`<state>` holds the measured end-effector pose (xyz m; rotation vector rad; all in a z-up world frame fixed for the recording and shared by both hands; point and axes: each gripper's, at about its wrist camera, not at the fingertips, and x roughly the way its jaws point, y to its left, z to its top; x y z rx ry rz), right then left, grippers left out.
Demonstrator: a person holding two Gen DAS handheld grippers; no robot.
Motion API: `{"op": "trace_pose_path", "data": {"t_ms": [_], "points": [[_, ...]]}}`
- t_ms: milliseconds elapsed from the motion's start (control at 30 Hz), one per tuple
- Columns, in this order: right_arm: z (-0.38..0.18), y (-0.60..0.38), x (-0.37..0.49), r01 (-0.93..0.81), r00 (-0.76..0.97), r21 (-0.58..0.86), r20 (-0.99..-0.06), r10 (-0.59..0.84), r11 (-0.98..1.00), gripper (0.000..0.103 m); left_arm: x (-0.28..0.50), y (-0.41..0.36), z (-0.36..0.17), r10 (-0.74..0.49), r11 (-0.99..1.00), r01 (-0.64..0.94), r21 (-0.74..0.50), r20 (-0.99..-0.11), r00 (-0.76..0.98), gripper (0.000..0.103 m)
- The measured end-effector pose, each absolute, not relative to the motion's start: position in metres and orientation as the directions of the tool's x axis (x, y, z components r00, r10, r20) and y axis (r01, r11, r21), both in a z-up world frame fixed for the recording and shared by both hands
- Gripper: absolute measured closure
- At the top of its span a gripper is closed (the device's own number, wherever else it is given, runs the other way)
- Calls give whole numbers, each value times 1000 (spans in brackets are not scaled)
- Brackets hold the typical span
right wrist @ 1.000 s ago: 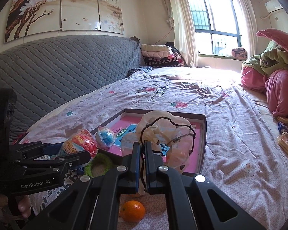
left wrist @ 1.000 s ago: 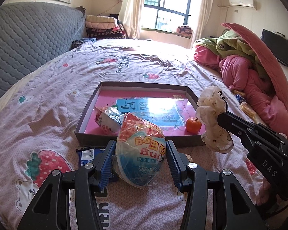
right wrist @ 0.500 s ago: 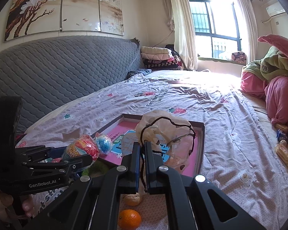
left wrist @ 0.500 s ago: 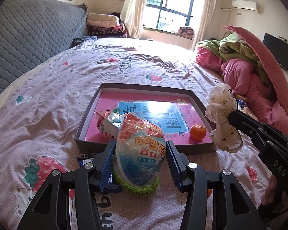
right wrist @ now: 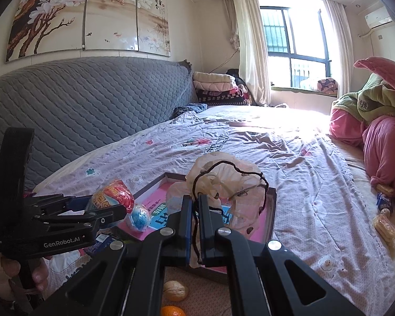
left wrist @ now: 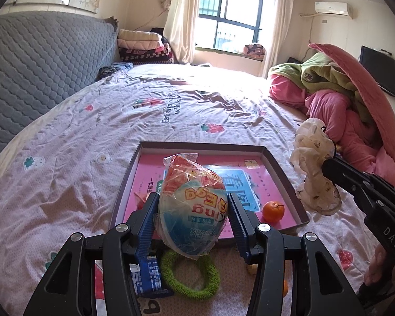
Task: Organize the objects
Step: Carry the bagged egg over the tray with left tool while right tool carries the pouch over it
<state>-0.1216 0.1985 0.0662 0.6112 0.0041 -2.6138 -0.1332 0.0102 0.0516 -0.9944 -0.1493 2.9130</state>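
Observation:
My left gripper (left wrist: 193, 209) is shut on a snack bag (left wrist: 193, 205) printed red, blue and white, held above the near edge of a shallow box tray (left wrist: 281, 169) with a pink floor. It also shows in the right wrist view (right wrist: 110, 197). My right gripper (right wrist: 194, 205) is shut on a cream frilly scrunchie with a dark cord (right wrist: 229, 181), held over the tray's right side; the scrunchie shows in the left wrist view (left wrist: 313, 152). In the tray lie an orange (left wrist: 273, 211) and a blue foil egg (right wrist: 139, 217).
On the bed below the grippers lie a green fuzzy ring (left wrist: 189, 276), a blue packet (left wrist: 147, 276), a walnut (right wrist: 174, 290) and another orange (right wrist: 172, 311). A pile of pink and green bedding (left wrist: 350, 100) is at the right. Snack packets (right wrist: 384, 223) lie at the bed's right edge.
Both grippers have risen and moved forward with their loads. The snack bag now hangs over the tray's near edge, and the green ring and walnut below have come into view.

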Motion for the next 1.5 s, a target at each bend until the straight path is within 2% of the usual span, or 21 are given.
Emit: {"op": "trace_pose_path", "data": {"t_ms": [633,1500], "points": [[69,196,-157,436,-797,70,-433,-422,-897,98,-185,10,66,83,-994,-24,-106,-594,-800,50],[24,185,-185,432,-761,41,-520,-389,-901,98,-207,43,2,107,-994,-69,-83,-676,-729,50]]}}
